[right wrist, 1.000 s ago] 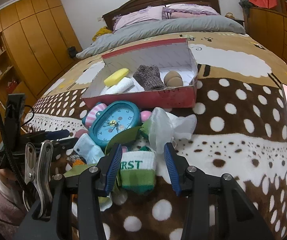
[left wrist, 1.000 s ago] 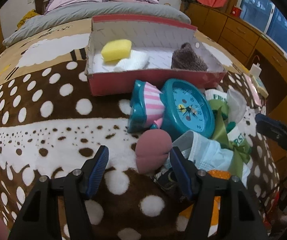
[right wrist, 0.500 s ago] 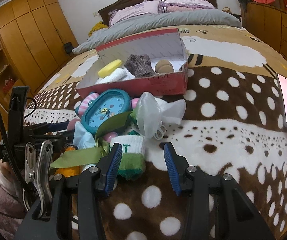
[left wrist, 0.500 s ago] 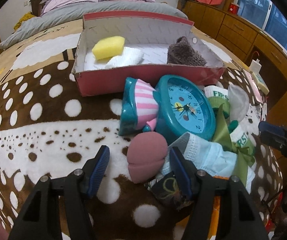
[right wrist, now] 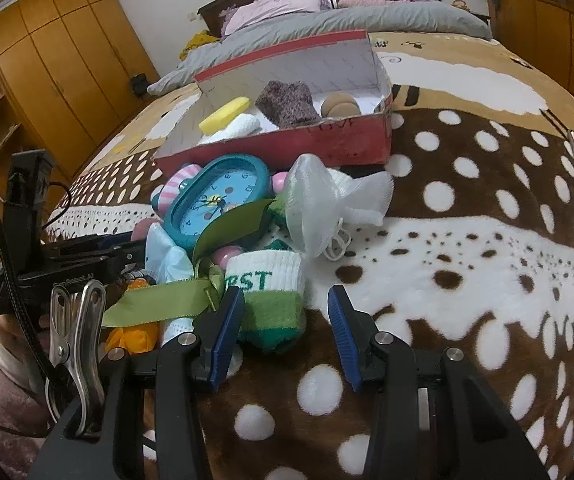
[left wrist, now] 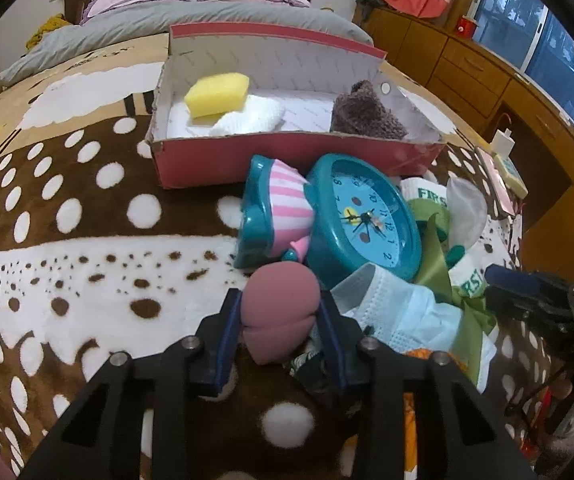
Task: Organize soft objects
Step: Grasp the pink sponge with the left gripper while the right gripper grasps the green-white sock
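Mauve makeup sponge [left wrist: 277, 312] sitting on spotted brown blanket [left wrist: 87, 248], just in front of teal alarm clock [left wrist: 363, 220], between blue pads [left wrist: 231, 328] of left gripper [left wrist: 279, 334]. Jaws closing, both pads touching sponge sides. Right gripper [right wrist: 287, 332] w/ jaws wide apart, gripping nothing; green-white sock [right wrist: 271, 300] beside its left pad, not squeezed. Red shoebox [left wrist: 287, 156] behind clock, w/ yellow sponge [left wrist: 217, 94], white cloth [left wrist: 251, 120], brown knit item [left wrist: 363, 118] inside. Face mask [left wrist: 399, 312] & green ribbon [left wrist: 431, 256] next to clock.
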Available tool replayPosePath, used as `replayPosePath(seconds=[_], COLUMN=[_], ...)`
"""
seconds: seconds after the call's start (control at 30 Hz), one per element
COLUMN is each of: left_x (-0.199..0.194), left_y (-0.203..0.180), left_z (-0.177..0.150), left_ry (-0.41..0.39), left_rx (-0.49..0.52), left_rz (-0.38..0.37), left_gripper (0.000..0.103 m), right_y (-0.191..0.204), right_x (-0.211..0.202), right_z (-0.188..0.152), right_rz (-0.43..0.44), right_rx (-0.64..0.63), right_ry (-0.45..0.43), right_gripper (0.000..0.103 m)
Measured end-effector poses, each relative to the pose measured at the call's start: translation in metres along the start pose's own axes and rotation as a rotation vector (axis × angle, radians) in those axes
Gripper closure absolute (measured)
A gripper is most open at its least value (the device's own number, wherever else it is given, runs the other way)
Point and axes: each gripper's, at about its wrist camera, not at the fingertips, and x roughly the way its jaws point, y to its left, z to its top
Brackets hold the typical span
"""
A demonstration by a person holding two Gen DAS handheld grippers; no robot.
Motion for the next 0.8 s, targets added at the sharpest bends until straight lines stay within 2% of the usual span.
replayPosePath(seconds=[0.2, 0.4, 0.43, 0.5, 0.6, 0.8], left_x=[-0.004, -0.006, -0.006, -0.008, -0.01, -0.015], left_y=[0.007, 0.008, 0.008, 0.008, 0.009, 0.013], left_z=[0.0, 0.0, 0.0, 0.0, 0.0, 0.001], left_ry=[-0.012, -0.016, -0.017, -0.022, -0.028, -0.039], left_rx=[-0.019, -0.029, -0.026, -0.026, -0.032, -0.049], left_rz=[0.01, 0.001, 0.001, 0.001, 0.002, 0.017], left_gripper=[0.064, 0.064, 0.064, 0.064, 0.064, 0.064], right_y=[-0.001, -0.003, -0.003, -0.003, 0.0, 0.01], right_x=[0.012, 0.025, 0.025, 0.024, 0.02, 0.006], right_z=[-0.001, -0.003, -0.003, -0.003, -0.004, -0.002], right_rz=[0.007, 0.059, 0.06, 0.078, 0.078, 0.055], right_rx=[0.015, 0.054, 0.056, 0.061, 0.036, -0.022], right_ry=[0.027, 0.066, 0.062, 0.05, 0.029, -0.02], right_gripper=[0.058, 0.058, 0.06, 0.071, 0.077, 0.081])
